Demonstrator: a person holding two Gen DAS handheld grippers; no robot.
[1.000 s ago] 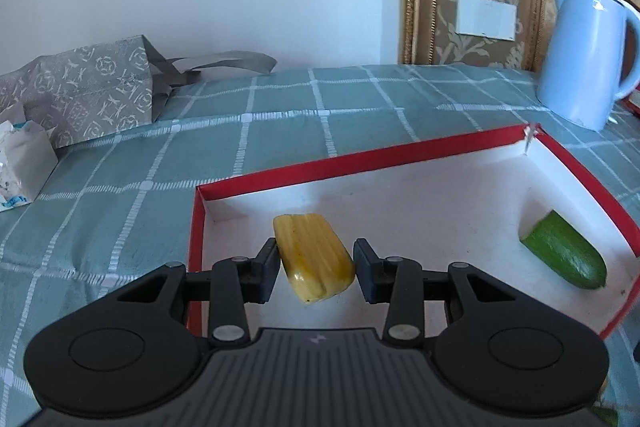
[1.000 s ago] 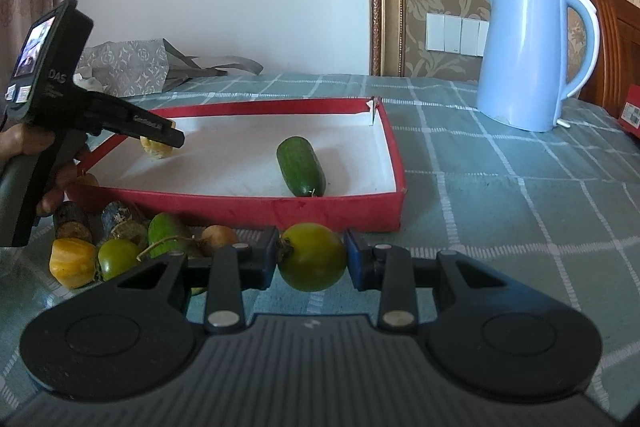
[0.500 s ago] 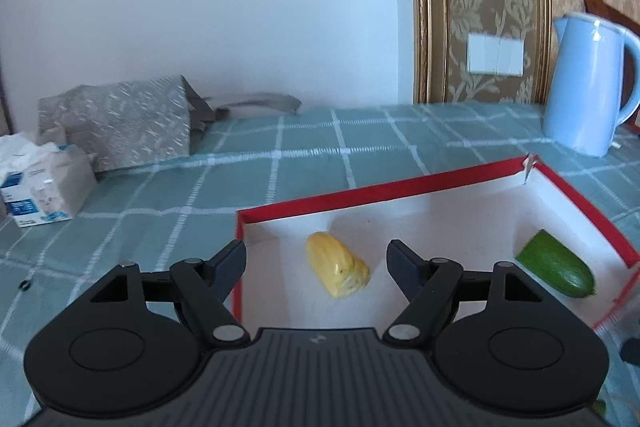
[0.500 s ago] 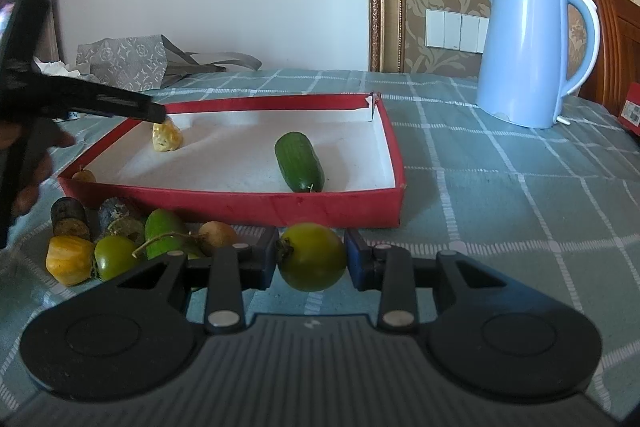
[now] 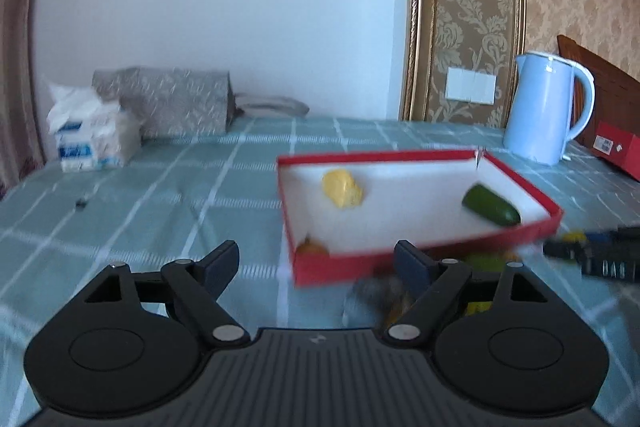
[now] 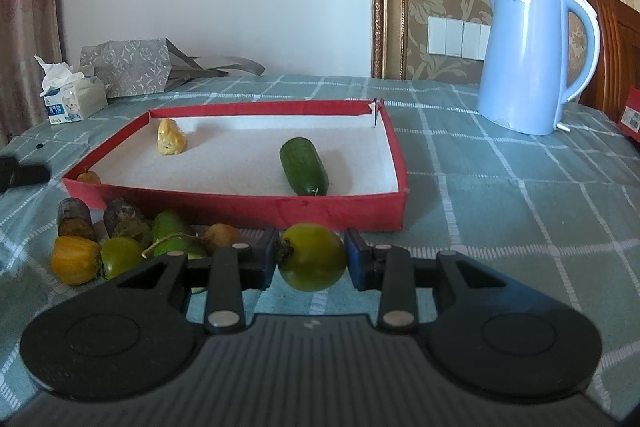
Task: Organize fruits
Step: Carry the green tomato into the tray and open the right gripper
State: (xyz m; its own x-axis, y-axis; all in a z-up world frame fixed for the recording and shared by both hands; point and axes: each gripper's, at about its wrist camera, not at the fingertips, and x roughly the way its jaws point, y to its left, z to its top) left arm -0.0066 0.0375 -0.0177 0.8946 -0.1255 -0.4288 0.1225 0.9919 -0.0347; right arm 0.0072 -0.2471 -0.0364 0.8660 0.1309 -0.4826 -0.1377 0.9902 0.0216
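Now that the yellow fruit (image 5: 342, 189) lies released near the upper left corner of the red tray (image 5: 420, 259), the left gripper (image 5: 316, 265) has pulled back out of the tray, and its fingers stand wide apart with nothing between them. A second ago they were closed on that fruit inside the tray; half a second ago they had just opened around it. The left view is blurred, which suggests the gripper is swinging away, toward the lower left of the tray.

In the right view, the right gripper (image 6: 311, 259) has not changed: it still pinches a round green fruit (image 6: 312, 257) between its pads, low in the middle of the frame, in front of the tray's near wall. The tray (image 6: 240, 205) now holds three pieces: the yellow fruit (image 6: 171, 142) at upper left, a cucumber (image 6: 304, 166) right of centre, and a small orange fruit (image 6: 89, 177) tucked in the lower left corner.

One more piece is therefore sorted, and the left gripper is free for another. A cluster of loose fruits (image 6: 132, 241) waits on the table (image 6: 500, 211) just outside the tray's near wall, at lower left of the right view. Likely next, the green fruit goes over the wall into the tray while the left gripper reaches for that cluster. A blue kettle (image 6: 528, 55) stands well clear at upper right.
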